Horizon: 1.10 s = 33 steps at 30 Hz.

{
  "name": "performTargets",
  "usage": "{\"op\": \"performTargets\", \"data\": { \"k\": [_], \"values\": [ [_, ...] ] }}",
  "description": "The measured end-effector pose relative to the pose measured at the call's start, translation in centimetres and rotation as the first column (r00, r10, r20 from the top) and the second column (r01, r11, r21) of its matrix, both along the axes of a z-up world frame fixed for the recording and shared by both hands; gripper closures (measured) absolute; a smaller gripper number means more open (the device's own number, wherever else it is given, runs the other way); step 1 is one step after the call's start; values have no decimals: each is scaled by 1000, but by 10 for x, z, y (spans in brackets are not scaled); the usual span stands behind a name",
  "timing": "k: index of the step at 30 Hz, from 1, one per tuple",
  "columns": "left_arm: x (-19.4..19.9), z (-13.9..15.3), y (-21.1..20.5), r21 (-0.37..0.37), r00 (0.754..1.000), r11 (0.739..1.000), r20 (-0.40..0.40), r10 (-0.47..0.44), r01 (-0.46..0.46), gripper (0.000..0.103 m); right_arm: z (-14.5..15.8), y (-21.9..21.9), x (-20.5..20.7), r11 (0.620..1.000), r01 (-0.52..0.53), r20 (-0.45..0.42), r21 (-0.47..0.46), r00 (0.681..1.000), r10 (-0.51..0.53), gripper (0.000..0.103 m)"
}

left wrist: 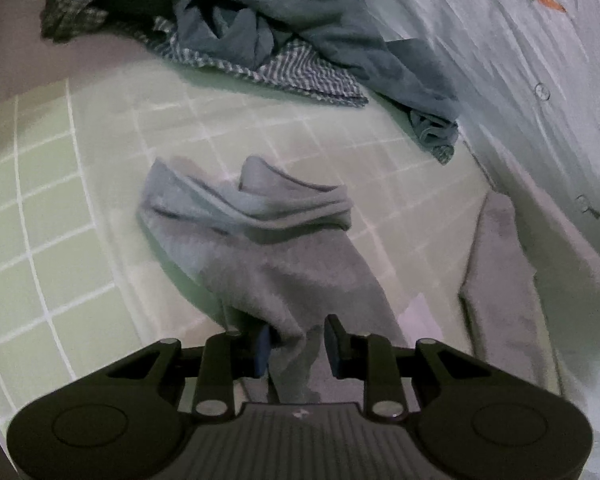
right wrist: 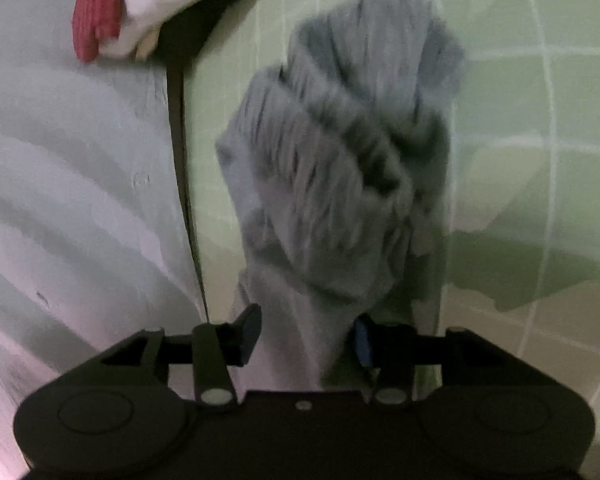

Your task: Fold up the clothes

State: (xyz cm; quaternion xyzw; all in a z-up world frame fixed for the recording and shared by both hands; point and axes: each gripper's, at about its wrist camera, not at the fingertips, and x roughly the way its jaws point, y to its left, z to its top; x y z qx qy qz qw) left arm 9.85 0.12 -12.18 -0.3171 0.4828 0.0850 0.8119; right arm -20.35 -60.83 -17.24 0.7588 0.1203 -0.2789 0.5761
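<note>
A grey garment (left wrist: 256, 240) lies bunched on the green checked sheet (left wrist: 60, 220), its far end folded into ridges. My left gripper (left wrist: 298, 346) is open, its jaws standing either side of the garment's near end, which runs between them. In the right wrist view the same grey garment (right wrist: 340, 168) hangs crumpled and blurred in front of my right gripper (right wrist: 306, 340). That gripper is open too, with cloth passing between its fingers. A grey strip of cloth (left wrist: 500, 280) lies to the right.
A pile of dark blue and striped clothes (left wrist: 284, 40) sits at the far side of the sheet. A pale quilt with carrot prints (left wrist: 540, 80) lies along the right. In the right wrist view a red and white item (right wrist: 112, 12) lies on the quilt (right wrist: 68, 160).
</note>
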Motion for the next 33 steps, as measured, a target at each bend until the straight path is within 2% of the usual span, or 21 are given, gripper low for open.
{"op": "performTargets", "data": {
  "k": [2, 3, 4, 5, 10, 14, 17, 19, 24, 28, 33],
  "values": [
    [6, -1, -2, 31, 1000, 999, -22, -18, 19, 75, -2, -2, 0, 999, 32, 5, -2, 999, -32, 59],
    [8, 0, -4, 52, 999, 998, -26, -29, 30, 76, -3, -3, 0, 999, 34, 8, -5, 999, -34, 70],
    [9, 1, -7, 79, 999, 996, -37, -40, 43, 87, -4, -3, 1, 999, 36, 10, -8, 999, -36, 89],
    [11, 2, -10, 107, 998, 993, -48, -51, 56, 100, -4, -4, 2, 999, 37, 12, -15, 999, -37, 99],
    [0, 17, -12, 166, 999, 985, 5, -51, 49, 102, 11, -1, 0, 992, 10, -8, -126, 1000, -11, 101],
    [-8, 16, -10, 173, 999, 984, -24, -46, 49, 102, 13, -4, -10, 986, -78, -149, -148, 987, 56, 101],
    [-8, 9, -13, 157, 998, 986, -52, -47, 54, 102, 4, -6, -8, 986, -117, -229, -119, 970, 88, 101],
    [-6, 6, -16, 145, 997, 988, -62, -50, 59, 102, -4, -8, -3, 989, -116, -234, -94, 968, 91, 101],
    [19, 7, -31, 138, 996, 988, -53, -67, 74, 102, -13, -16, 28, 977, -186, -240, -106, 958, 156, 101],
    [50, 6, -59, 141, 993, 984, -42, -106, 111, 102, -14, -31, 65, 962, -244, -251, -120, 945, 208, 101],
    [97, 5, -94, 154, 989, 977, -13, -149, 149, 102, -21, -62, 117, 958, -251, -228, -141, 950, 216, 101]
  ]
}}
